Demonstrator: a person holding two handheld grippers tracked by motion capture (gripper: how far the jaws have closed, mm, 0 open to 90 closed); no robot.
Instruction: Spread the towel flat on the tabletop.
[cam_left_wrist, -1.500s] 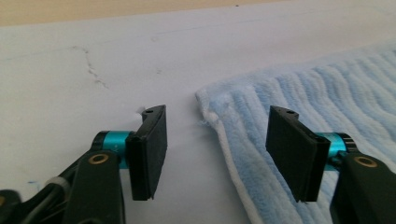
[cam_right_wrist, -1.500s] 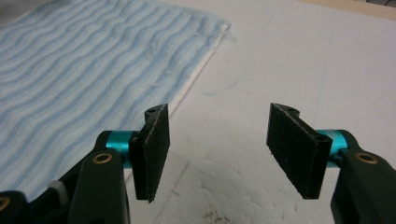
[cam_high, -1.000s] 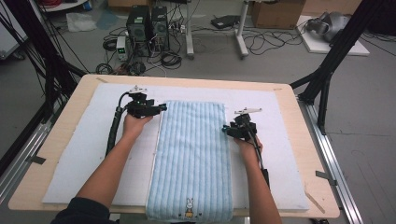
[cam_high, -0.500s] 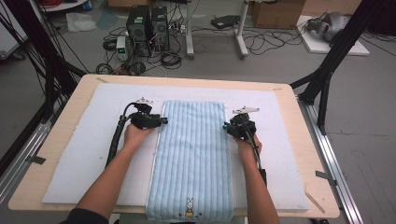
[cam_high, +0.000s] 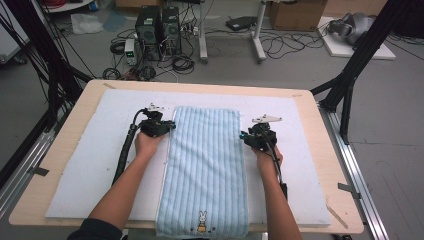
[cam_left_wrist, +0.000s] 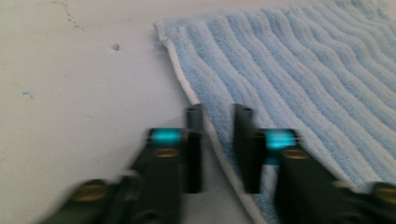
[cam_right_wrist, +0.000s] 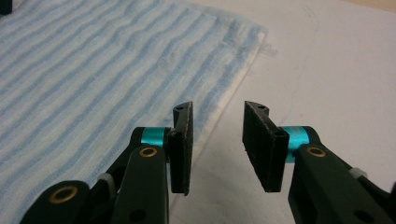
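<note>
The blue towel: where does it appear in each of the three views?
High view: blue towel at centre, between both grippers.
Left gripper view: upper right, its white edge running between the jaws.
Right gripper view: upper left.
Shared landmark: the towel's far corners on the white mat.

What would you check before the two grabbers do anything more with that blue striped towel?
1. Light-blue striped terry towel lies flat on the white mat: ok.
2. Left gripper straddles the towel's white-hemmed long edge, jaws just been closing: ok.
3. Left pads pressing the edge: not ok, a gap still shows.
4. Right gripper at the opposite long edge: ok, but its jaws stand apart with bare mat between them.
5. Both grippers level with each other near the far end: ok.
6. Near end with the rabbit picture hangs over the table edge: cannot tell if it will drag.
</note>
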